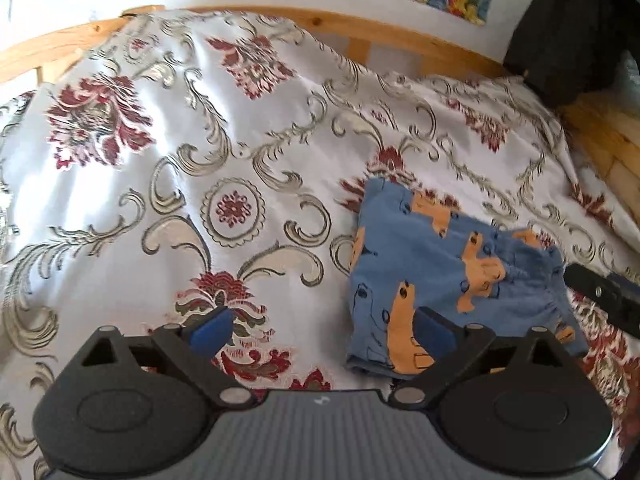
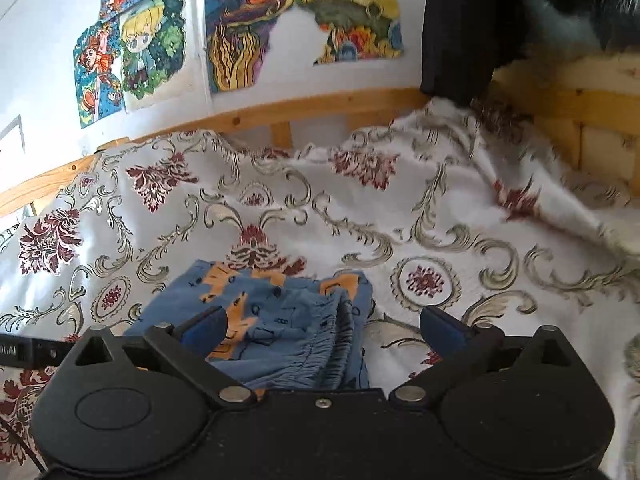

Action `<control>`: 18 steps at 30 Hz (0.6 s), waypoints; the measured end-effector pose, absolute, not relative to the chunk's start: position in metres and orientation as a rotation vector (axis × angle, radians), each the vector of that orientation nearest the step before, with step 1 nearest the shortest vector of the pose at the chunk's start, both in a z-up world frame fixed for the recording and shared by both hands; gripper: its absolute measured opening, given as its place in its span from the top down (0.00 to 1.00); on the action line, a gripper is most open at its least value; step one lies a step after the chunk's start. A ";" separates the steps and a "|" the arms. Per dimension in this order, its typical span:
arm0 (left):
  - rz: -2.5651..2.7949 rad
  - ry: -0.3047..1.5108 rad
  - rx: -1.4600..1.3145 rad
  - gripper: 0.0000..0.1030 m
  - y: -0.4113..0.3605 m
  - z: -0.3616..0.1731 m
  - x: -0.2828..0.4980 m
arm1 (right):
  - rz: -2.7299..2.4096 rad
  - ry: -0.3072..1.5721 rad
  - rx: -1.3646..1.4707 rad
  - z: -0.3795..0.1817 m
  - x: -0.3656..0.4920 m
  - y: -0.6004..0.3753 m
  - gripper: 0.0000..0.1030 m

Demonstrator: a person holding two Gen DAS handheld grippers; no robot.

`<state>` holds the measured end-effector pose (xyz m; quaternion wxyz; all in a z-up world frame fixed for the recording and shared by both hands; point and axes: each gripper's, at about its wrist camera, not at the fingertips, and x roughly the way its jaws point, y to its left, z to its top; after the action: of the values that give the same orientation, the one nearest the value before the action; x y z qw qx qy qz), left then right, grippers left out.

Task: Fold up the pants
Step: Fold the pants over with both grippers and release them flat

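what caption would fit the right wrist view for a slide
Open right gripper poised over folded blue pants with orange print, lying on a floral bedspread.

One folded pair of blue cotton pants with orange animal prints (image 1: 448, 280). One white floral bedspread (image 1: 200, 160). Two black tongs, left (image 1: 320, 330) and right (image 2: 320, 326). One dark hanging garment (image 2: 460, 28).

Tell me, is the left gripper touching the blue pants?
Cannot tell. In the left wrist view the left gripper is open, and one finger overlaps the folded pants, but the picture doesn't show whether it rests on them or hovers above.
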<state>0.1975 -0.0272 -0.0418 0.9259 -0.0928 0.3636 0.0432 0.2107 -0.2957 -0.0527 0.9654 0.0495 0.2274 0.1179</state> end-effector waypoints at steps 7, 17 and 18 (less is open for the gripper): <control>0.092 0.697 -0.169 0.00 -0.038 -0.026 0.179 | 0.203 0.409 0.003 -0.039 0.177 -0.289 0.01; 0.050 0.652 -0.125 0.00 -0.052 -0.013 0.141 | 0.112 0.336 0.000 -0.019 0.130 -0.292 0.01; 0.041 0.648 -0.128 0.00 -0.053 -0.012 0.137 | 0.110 0.339 0.006 -0.019 0.124 -0.292 0.01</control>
<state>0.1368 -0.0528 -0.0116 0.9457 -0.0628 0.3183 0.0202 0.1244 -0.2920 -0.0189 0.9842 0.0028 0.1685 0.0545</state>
